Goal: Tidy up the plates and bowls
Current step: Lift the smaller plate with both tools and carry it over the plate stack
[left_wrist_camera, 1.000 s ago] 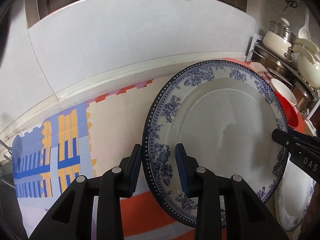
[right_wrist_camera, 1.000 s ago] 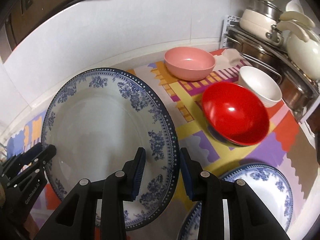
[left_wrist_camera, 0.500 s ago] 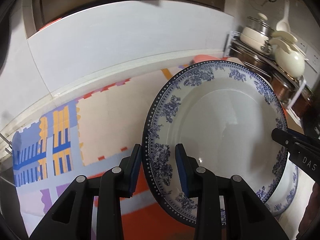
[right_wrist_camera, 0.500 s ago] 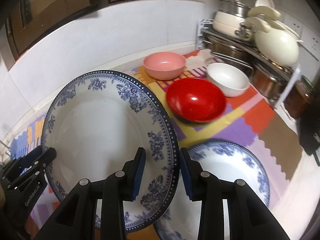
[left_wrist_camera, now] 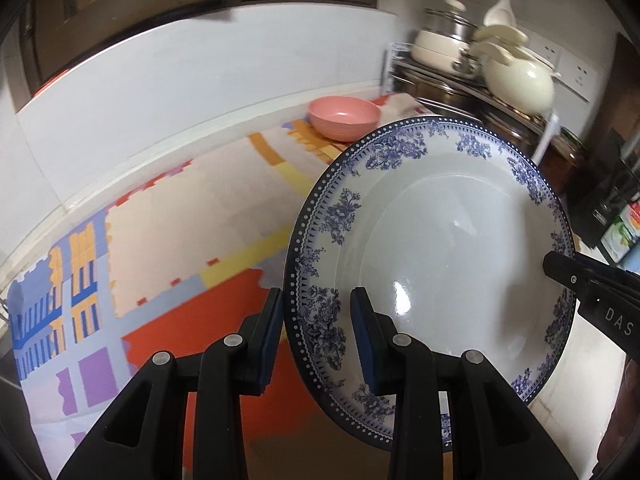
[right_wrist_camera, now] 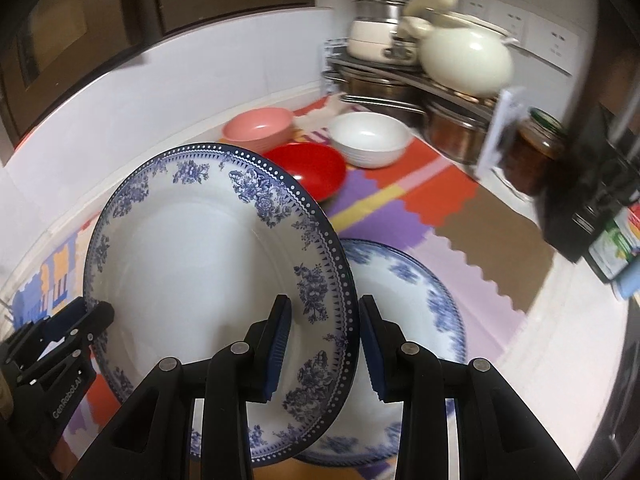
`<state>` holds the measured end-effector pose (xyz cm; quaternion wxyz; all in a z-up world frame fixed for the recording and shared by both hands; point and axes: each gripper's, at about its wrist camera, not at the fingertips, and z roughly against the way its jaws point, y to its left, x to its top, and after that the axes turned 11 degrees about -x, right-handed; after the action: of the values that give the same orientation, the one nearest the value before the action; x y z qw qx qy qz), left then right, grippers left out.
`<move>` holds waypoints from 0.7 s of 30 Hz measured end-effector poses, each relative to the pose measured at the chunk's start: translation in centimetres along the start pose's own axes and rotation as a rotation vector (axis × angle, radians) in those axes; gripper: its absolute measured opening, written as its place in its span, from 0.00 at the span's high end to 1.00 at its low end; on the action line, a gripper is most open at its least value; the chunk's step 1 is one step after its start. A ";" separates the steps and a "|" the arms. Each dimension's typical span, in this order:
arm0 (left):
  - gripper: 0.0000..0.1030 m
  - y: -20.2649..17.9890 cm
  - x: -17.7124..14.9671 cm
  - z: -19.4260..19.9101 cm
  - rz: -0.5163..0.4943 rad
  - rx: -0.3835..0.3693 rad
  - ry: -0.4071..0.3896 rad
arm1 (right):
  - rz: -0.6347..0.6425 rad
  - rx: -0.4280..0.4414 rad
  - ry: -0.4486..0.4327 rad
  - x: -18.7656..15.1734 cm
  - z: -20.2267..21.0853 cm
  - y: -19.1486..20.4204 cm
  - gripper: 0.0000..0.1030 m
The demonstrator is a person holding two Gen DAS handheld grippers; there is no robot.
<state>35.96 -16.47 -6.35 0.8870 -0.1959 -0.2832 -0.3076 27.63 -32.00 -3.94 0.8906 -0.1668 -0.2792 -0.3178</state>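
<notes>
Plate [left_wrist_camera: 460, 240] gripped by both jaws (second plate [right_wrist_camera: 420, 280] only in right view).

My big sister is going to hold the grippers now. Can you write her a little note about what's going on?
Left gripper: shut on the left rim of the lifted plate.
Right gripper: shut on the opposite rim of the same plate, which is tilted in the air.
Second plate lies flat on the mat, right below.
Red bowl, pink bowl and white bowl sit separate near the back.
Done: one plate picked up.
Left: probably set it on the second plate, then gather the bowls.
</notes>
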 end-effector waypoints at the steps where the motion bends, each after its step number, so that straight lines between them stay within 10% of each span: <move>1: 0.67 -0.4 -0.1 -0.1 -0.004 -0.006 0.004 | -0.005 -0.006 0.002 -0.2 0.0 -0.4 0.65; 21: 0.67 -6.6 -0.8 -5.3 -0.061 -0.029 0.103 | -0.070 -0.055 0.091 -2.4 -3.5 -7.8 0.65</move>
<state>33.12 -23.71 -9.74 0.8878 -0.1839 -0.2387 -0.3480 22.30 -38.32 -7.20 0.8857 -0.1670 -0.2353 -0.3636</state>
